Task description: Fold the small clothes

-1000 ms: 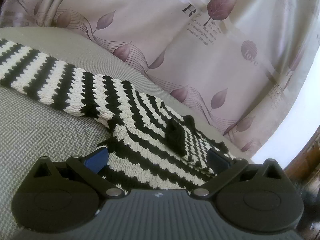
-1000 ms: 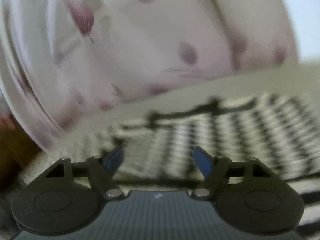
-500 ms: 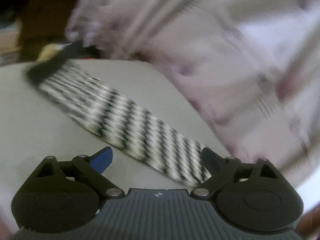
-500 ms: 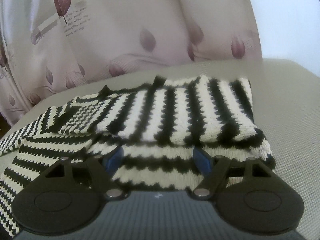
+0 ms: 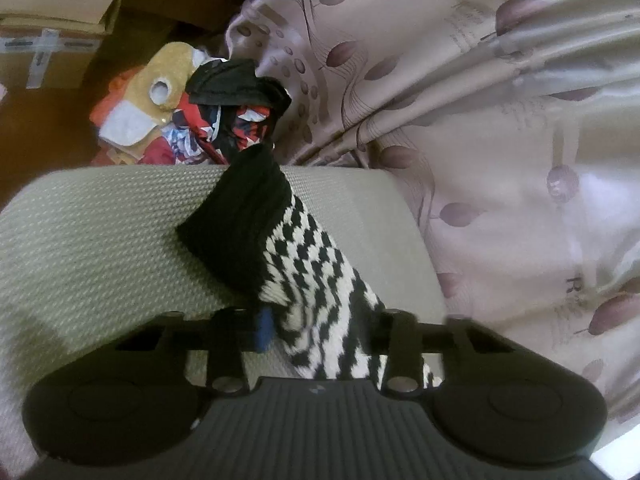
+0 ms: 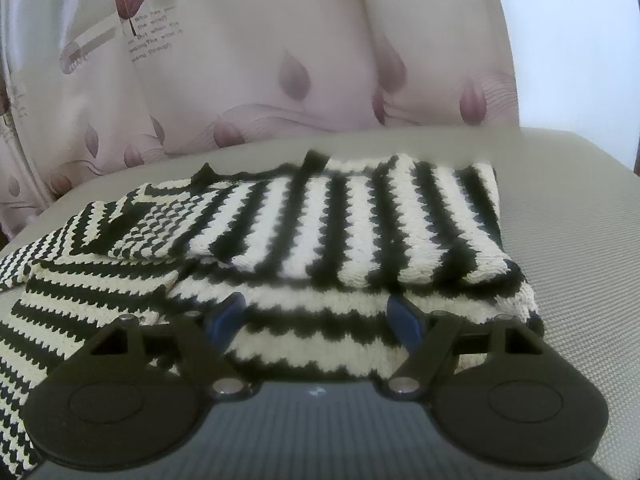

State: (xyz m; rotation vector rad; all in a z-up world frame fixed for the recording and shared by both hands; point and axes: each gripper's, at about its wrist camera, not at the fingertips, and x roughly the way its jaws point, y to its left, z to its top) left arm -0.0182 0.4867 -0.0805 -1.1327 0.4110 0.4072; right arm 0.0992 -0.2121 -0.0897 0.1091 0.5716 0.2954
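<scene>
While right tongs (image 6: pixel 316 322) gape over the sweater (image 6: pixel 340 220), left tongs (image 5: pixel 320 332), lately narrowing, clenched on its sleeve (image 5: pixel 296 256).

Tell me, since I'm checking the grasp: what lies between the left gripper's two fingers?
In the left wrist view, the black-and-white knitted sleeve runs between the left gripper fingers, whose jaws have just been closing on it.

left jaws now around sleeve (image 5: pixel 316 280)

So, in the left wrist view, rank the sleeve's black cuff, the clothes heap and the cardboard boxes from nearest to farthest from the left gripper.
1. black cuff, just ahead on the cushion.
2. clothes heap, beyond the edge.
3. cardboard boxes, top left.
</scene>
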